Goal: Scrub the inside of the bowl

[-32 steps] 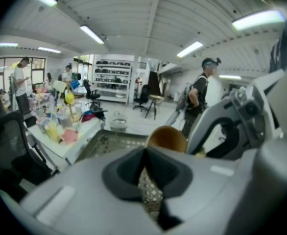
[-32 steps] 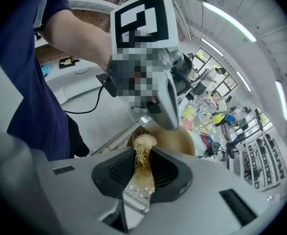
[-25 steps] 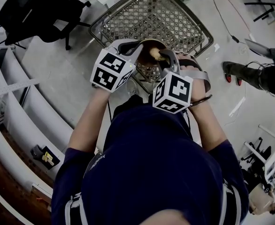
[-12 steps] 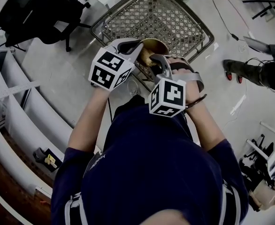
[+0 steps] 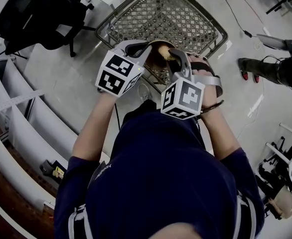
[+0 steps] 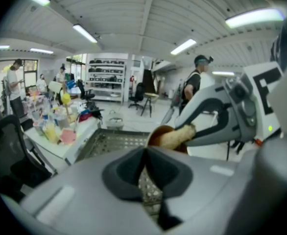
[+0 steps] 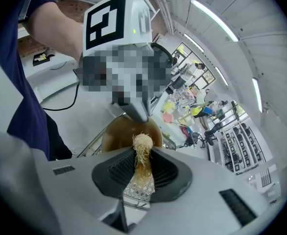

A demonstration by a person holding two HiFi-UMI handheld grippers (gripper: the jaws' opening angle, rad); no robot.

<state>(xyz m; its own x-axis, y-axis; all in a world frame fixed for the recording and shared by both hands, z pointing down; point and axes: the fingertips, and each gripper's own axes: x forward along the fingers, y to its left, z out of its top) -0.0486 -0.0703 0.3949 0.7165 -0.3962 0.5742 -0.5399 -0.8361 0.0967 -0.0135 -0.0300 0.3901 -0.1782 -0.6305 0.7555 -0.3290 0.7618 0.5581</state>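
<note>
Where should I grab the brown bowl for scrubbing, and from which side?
Pinch the bowl by its thin rim, on the side across from the scrubber, where the left hand-held gripper holds it: the wall fits between jaws, and the hollow stays open.

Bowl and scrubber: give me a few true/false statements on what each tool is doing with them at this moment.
1. The right tool is shut on a pale, fibrous scrubber. True.
2. The scrubber's free end points into the brown bowl. True.
3. The bowl stands on a tabletop. False: it is held in the air above a wire mesh basket.
4. The left tool is wide open and well away from the bowl. False: its jaws are together at the bowl's rim, holding it.
</note>
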